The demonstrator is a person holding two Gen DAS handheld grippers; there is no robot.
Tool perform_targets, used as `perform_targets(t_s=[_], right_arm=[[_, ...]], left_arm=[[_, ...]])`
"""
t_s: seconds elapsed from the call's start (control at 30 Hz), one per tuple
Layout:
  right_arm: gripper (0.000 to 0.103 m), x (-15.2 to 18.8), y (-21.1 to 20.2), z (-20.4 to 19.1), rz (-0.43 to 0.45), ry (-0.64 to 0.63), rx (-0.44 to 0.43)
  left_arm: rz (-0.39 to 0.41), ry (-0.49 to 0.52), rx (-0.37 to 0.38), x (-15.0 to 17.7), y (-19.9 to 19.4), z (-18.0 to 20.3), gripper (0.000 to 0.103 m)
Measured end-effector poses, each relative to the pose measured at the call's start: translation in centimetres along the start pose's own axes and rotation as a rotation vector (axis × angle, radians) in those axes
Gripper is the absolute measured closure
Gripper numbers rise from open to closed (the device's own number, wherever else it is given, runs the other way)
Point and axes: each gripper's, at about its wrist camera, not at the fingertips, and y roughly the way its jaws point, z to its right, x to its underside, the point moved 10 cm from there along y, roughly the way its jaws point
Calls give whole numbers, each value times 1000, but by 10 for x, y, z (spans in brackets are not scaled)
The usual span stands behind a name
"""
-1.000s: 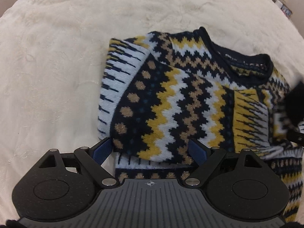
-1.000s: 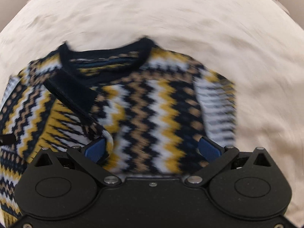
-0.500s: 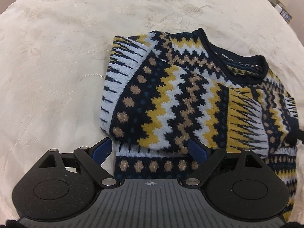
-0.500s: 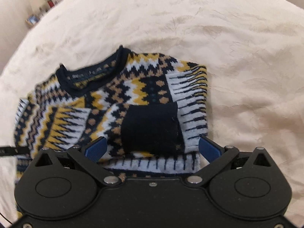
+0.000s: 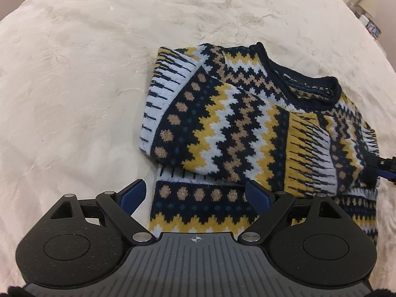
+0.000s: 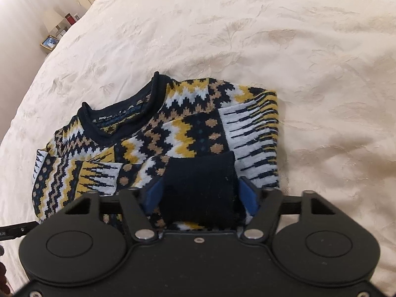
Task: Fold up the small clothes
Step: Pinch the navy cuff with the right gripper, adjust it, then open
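A small knit sweater (image 5: pixel 237 133) with navy, yellow, white and tan zigzags lies on a cream bedspread, both sleeves folded across its chest; it also shows in the right wrist view (image 6: pixel 153 136). My left gripper (image 5: pixel 195 193) is open and empty above the sweater's lower left part. My right gripper (image 6: pixel 200 193) is narrowed around the navy cuff (image 6: pixel 200 185) of the right sleeve, with its blue pads close on either side. Its tip shows at the right edge of the left wrist view (image 5: pixel 386 168).
The cream embroidered bedspread (image 5: pixel 74 99) spreads all around the sweater. A shelf with a framed picture (image 6: pixel 49 42) and small items stands far left beyond the bed edge.
My right gripper has dropped lower over the folded right sleeve and its jaws have closed in around the navy cuff. My left gripper has drawn back a little, still open.
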Motion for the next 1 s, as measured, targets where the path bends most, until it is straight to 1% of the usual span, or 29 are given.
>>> perform_targets(t_s=[0.07,0.1,0.17,0.27,0.3,0.33,0.4,0.47,0.57,0.67,0.73,0.77,0.83,0.93,1.0], right_arm=[[42,0,-1,-2,2,-7,3],[48,0,-1,-3,2,-10,5],[57,-1,-2,-3,2,-12,12],[60,-2,-2,-5,4,-15,4],[66,-3,-2,-6,2,-19,3],[70,-3,-3,-7,2,-25,8],[82,-4,-4,-9,4,-35,16],[86,-5,-7,-11,6,-39,9],[89,-10,-19,-20,24,-65,-11],[91,-20,-42,-33,83,-107,-33],[93,-27,-60,-34,135,-123,-20],[95,-30,-66,-30,151,-116,3],[95,-30,-65,-14,140,-84,58],[95,-23,-46,7,82,-66,129],[95,-17,-34,13,46,-74,160]], left_arm=[[4,2,-4,2,-3,-1,16],[5,3,-4,2,-4,-1,16],[8,4,-5,3,-5,0,16],[13,4,-2,4,-8,1,16],[16,5,-1,4,-9,1,16],[19,6,-1,4,-10,2,16],[24,9,0,4,-11,3,16],[28,12,0,4,-12,3,16],[35,18,1,2,-12,4,16],[43,26,2,-2,-12,5,16],[49,29,4,-5,-11,7,16],[52,32,5,-7,-10,8,16],[55,40,7,-12,-7,10,16],[56,53,5,-19,-2,13,16],[67,61,5,-25,0,16,16]])
